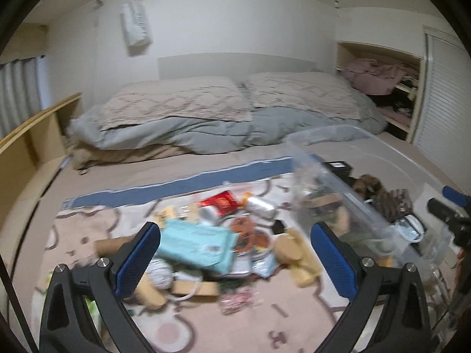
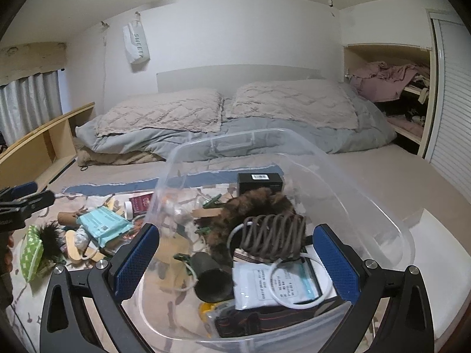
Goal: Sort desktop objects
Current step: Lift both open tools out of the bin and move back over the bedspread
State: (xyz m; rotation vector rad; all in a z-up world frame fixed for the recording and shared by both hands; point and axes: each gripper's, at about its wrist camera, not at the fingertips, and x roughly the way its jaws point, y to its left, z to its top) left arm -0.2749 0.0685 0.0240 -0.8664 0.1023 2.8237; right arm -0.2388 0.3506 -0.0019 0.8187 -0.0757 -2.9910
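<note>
Clutter pile [image 1: 206,244] sat on the patterned blanket [image 1: 88,223] left of the clear bin [image 2: 368,206], and I had left gripper [image 1: 235,253] spread wide over the pile, right gripper [image 2: 235,256] spread empty above the bin.

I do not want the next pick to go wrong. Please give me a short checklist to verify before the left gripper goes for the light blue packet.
1. Left gripper open and empty: ok, jaws wide apart, nothing between them.
2. Light blue packet reachable: ok, it lies on top of the pile, ahead of the jaws.
3. Neighbours clear of the packet: not ok, small items crowd its edges and the view is blurred.
4. Right gripper empty: ok, open above the clear bin.
5. Room left in the bin: ok, space shows at its far end.
6. Right gripper out of the left's path: cannot tell.
</note>
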